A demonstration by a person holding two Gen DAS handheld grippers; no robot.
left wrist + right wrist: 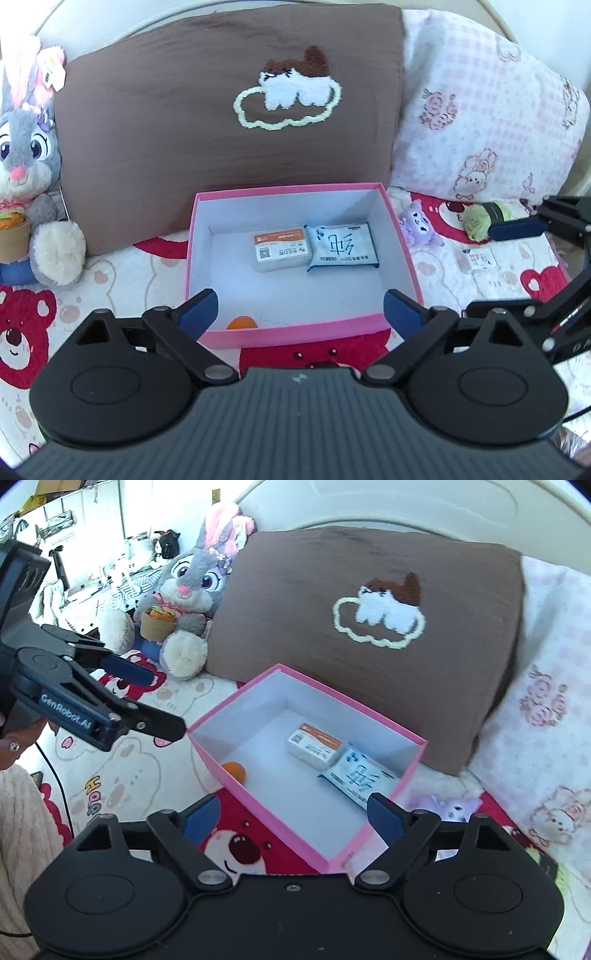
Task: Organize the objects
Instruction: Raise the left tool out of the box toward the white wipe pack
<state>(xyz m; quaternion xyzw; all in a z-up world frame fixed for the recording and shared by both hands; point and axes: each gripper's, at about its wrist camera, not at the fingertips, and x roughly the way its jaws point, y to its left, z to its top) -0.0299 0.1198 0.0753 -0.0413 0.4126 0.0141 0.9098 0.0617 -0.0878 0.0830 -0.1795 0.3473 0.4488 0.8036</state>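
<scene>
An open pink box (295,335) with a white inside lies on the bed. It holds a white and orange carton (279,250), a blue and white tissue pack (341,248) and an orange ball (242,323) at its near wall. My left gripper (300,310) hovers over the box's near edge, open, nothing between its blue pads. In the right wrist view the same box (325,864) sits ahead, and my right gripper (293,812) is open over its near corner, also holding nothing. The left gripper (164,705) shows there to the box's left.
A purple plush (421,225), a green yarn ball (480,219) and a small packet (480,260) lie right of the box. A brown pillow (221,129) and a pink pillow (480,110) stand behind it. A grey bunny plush (26,166) sits at the left.
</scene>
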